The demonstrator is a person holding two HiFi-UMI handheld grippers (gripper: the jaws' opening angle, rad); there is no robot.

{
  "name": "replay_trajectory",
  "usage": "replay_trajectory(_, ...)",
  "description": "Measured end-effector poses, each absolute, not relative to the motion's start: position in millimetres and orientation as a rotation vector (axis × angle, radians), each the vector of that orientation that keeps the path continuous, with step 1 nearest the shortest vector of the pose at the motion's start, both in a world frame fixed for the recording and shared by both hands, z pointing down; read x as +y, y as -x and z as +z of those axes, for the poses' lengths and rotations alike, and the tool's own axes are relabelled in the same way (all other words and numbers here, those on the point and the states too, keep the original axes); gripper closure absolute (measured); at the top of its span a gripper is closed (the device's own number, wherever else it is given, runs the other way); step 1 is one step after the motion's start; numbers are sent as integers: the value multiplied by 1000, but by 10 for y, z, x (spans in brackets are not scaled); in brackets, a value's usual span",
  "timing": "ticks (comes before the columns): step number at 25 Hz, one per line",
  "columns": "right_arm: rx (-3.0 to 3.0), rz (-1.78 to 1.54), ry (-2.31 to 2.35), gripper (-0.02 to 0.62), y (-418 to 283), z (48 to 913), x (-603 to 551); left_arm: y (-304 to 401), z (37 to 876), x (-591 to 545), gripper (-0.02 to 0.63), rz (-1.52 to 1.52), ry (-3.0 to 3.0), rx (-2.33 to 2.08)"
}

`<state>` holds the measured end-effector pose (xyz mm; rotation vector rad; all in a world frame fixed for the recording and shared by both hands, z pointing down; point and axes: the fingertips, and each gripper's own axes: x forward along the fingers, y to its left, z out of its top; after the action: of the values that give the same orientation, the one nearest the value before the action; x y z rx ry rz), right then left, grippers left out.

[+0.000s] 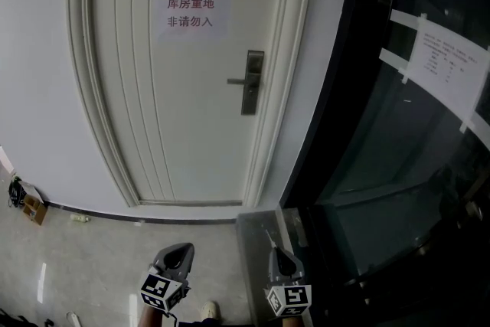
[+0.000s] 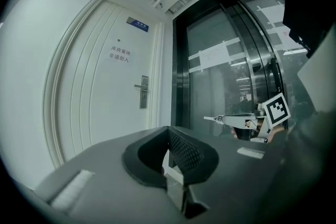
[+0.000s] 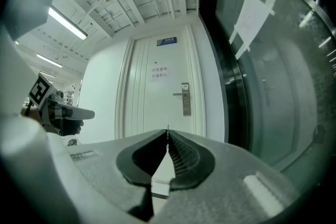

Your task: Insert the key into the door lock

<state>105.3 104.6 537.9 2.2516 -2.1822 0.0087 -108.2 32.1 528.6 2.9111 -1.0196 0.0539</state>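
Right gripper (image 3: 167, 131) jaws pinch a likely key (image 2: 213, 119), facing the lock (image 1: 251, 82).

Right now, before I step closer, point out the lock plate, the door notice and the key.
lock plate (image 1: 253, 97): head view, plate below the lever.
door notice (image 1: 189, 14): head view, centre of the paper.
key (image 2: 210, 118): left gripper view, its bare tip.
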Motion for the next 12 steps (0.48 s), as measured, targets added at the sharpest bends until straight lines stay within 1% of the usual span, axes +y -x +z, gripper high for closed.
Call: replay_trajectory(12,-2092,4,-2323,584,-1124,5421,218,999,5367,-676,604,63,-2937,-927)
